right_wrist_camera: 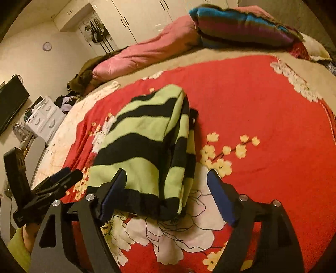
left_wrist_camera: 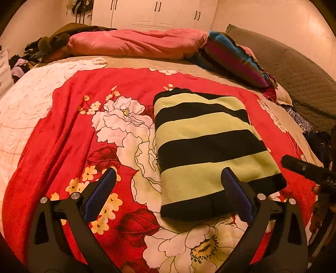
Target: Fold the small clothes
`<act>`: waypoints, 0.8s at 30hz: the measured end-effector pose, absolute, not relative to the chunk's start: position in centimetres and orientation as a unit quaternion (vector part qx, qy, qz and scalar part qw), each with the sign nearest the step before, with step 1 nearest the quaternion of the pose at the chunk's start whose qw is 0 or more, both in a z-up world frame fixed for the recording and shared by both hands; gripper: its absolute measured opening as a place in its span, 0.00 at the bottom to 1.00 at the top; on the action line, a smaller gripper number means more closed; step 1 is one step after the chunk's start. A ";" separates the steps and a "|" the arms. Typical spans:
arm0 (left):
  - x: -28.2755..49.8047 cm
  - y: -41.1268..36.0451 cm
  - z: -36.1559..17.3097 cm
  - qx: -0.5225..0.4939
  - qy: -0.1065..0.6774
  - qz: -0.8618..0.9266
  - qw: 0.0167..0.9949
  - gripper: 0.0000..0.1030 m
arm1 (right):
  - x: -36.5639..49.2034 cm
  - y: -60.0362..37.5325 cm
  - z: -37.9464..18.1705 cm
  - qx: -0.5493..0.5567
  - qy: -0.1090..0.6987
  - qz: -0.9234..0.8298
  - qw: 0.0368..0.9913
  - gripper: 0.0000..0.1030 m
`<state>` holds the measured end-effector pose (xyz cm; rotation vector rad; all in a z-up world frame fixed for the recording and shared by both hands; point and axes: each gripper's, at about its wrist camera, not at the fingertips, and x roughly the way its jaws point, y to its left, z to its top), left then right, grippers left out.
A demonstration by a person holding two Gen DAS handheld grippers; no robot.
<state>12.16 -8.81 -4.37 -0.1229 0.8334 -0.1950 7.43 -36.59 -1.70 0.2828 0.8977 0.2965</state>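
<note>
A small garment (left_wrist_camera: 205, 142) with wide lime-green and black stripes lies folded into a thick rectangle on the red floral blanket (left_wrist_camera: 69, 130). My left gripper (left_wrist_camera: 169, 180) stands open at the garment's near edge. Its right finger (left_wrist_camera: 231, 184) hovers over the near black hem and its left finger is over bare blanket. In the right wrist view the garment (right_wrist_camera: 145, 142) bulges at its folded side. My right gripper (right_wrist_camera: 167, 174) is open, with the garment's near hem between its fingers and the pads not pressing on it. The left gripper (right_wrist_camera: 69, 174) shows at the left of that view.
A pink duvet (left_wrist_camera: 134, 43) and a striped blue and purple pillow (left_wrist_camera: 233, 56) lie at the bed's far side. White wardrobes (left_wrist_camera: 151, 12) stand behind the bed. Clothes are piled at the far left (left_wrist_camera: 23, 61). White drawers (right_wrist_camera: 45, 119) stand beside the bed. A hand (left_wrist_camera: 321, 201) is at the right edge.
</note>
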 end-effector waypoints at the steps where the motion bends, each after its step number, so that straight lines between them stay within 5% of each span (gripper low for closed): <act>1: 12.1 -8.8 -4.3 -0.060 0.405 -0.092 0.907 0.91 | 7.4 -36.7 -1.4 0.135 0.426 0.140 0.883 0.87; 12: 12.0 -8.6 -4.1 -0.061 0.407 -0.084 0.907 0.91 | 7.4 -37.8 0.2 0.140 0.405 0.142 0.892 0.93; 24: 13.9 -8.7 -6.7 -0.062 0.446 -0.080 0.889 0.91 | 14.2 -35.7 -3.6 0.148 0.481 0.185 0.844 0.93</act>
